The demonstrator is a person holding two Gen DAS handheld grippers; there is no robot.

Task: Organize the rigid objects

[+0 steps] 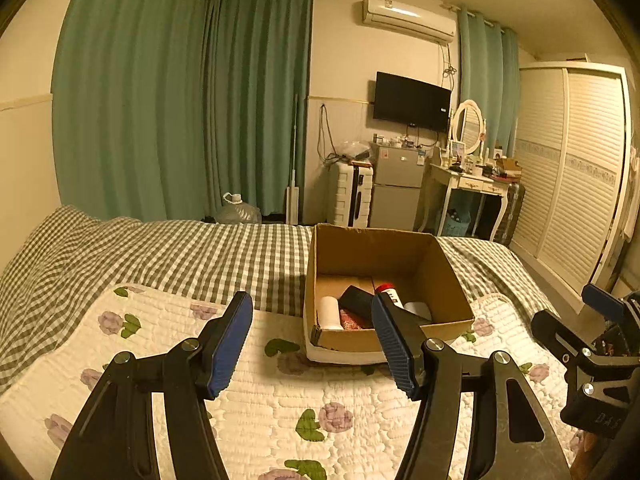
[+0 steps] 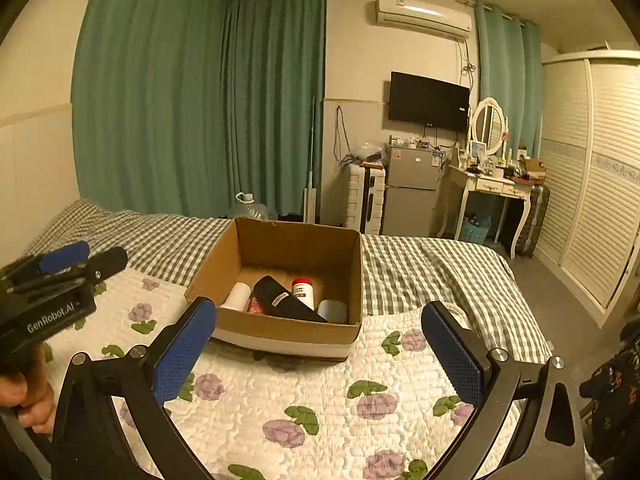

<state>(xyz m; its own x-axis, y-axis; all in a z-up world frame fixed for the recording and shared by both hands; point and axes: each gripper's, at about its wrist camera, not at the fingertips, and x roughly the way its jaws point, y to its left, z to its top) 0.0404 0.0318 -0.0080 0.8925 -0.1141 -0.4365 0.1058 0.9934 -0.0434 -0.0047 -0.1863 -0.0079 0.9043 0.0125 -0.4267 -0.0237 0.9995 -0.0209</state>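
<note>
My left claw (image 1: 312,344) and right claw (image 2: 320,352) both hang with their blue pads spread wide and nothing between them, over the white floral quilt (image 2: 320,412) that covers the near part of the bed (image 1: 168,248). The open cardboard box (image 2: 224,268) sits on the quilt just ahead of both claws, its far side over the green checked sheet. In it lie a white cylinder (image 2: 237,297), a black case (image 2: 280,298) slanted across the middle, a red-capped white bottle (image 2: 303,292) and a pale blue case (image 2: 333,311) in the near right corner, all close together.
</note>
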